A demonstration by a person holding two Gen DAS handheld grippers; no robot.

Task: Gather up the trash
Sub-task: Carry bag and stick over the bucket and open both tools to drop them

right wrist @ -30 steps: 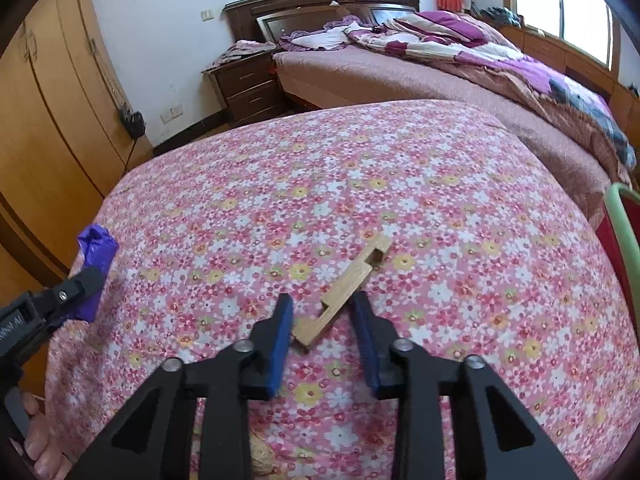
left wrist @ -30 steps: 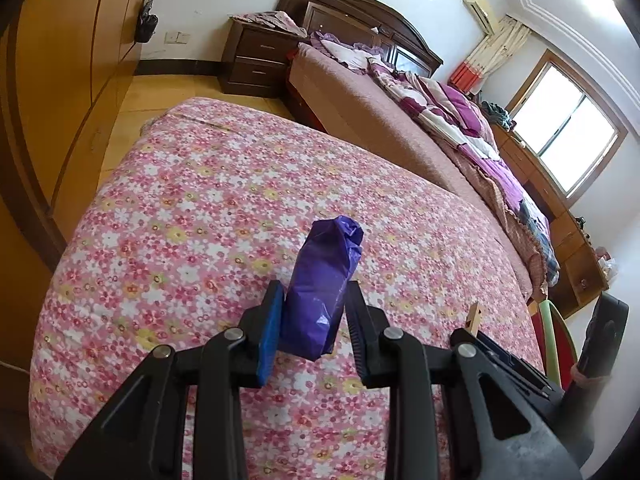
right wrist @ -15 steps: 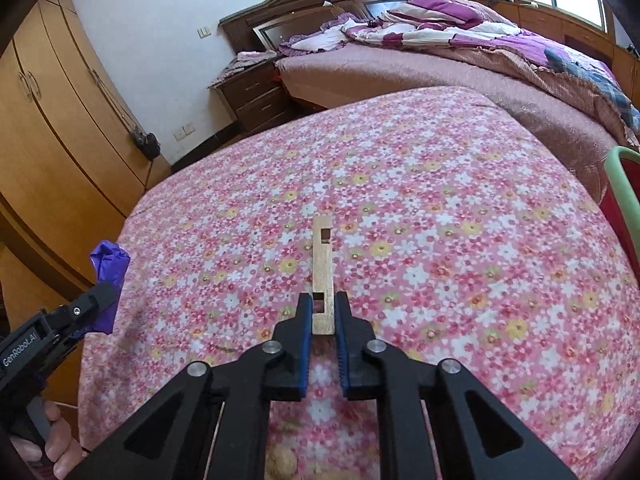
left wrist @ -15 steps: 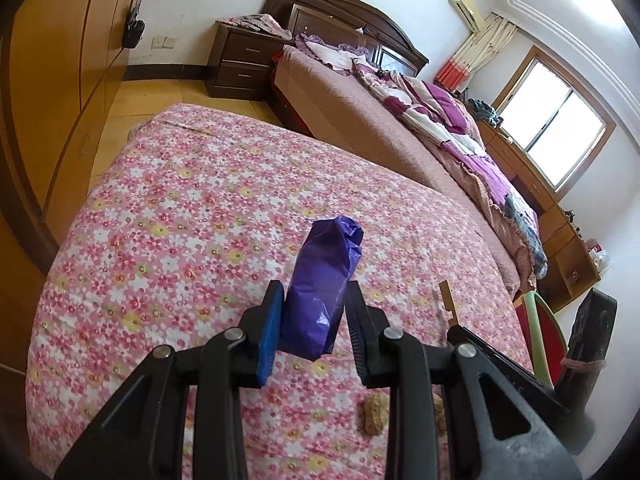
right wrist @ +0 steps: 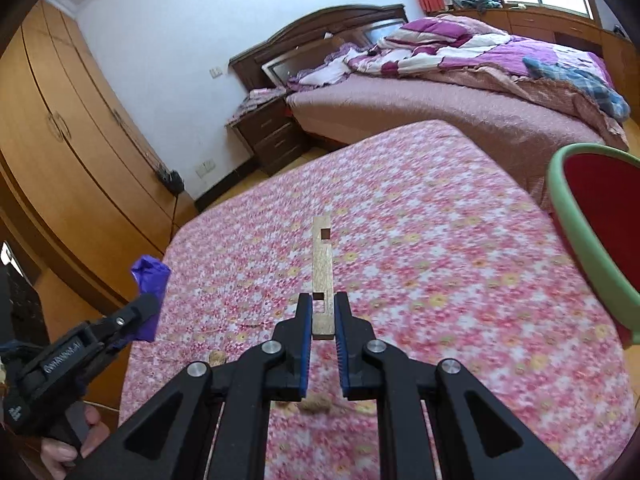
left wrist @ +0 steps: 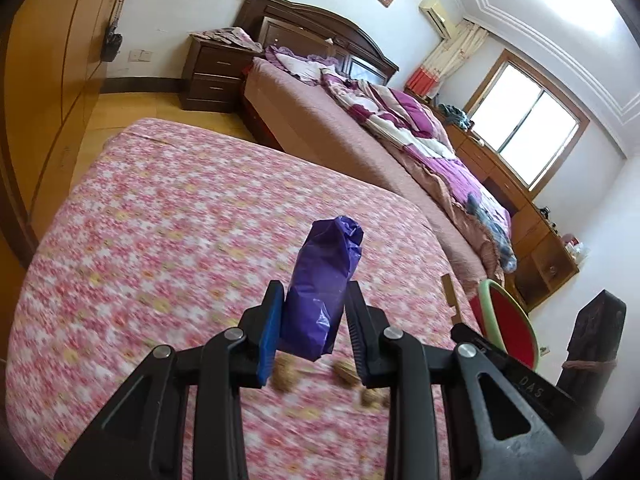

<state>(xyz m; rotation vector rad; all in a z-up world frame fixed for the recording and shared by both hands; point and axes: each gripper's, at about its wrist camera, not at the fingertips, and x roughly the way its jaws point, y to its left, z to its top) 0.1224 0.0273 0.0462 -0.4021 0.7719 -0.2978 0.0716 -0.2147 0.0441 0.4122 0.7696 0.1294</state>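
My left gripper [left wrist: 314, 312] is shut on a crumpled purple wrapper [left wrist: 324, 280], which stands up between the pads above the floral table cover [left wrist: 168, 240]. In the right wrist view the same wrapper [right wrist: 149, 280] shows at the left, in the left gripper [right wrist: 140, 312]. My right gripper [right wrist: 323, 316] is shut on a notched wooden strip [right wrist: 322, 272], which points straight ahead, lifted off the cover. The strip's end [left wrist: 450, 292] peeks up at the right in the left wrist view. Brown nut shells [left wrist: 284, 378] lie on the cover below both grippers.
A red bin with a green rim [right wrist: 592, 240] stands off the table's right edge. A bed with purple bedding [right wrist: 460, 80] lies beyond, a dark nightstand [right wrist: 268, 136] beside it and a wooden wardrobe [right wrist: 60, 152] along the left. A hand [right wrist: 64, 444] holds the left gripper's handle.
The right gripper closed on the wooden strip, which had lain slanted on the cover, and lifted it. Both grippers rose and drew back, bringing nut shells and the red bin into view.
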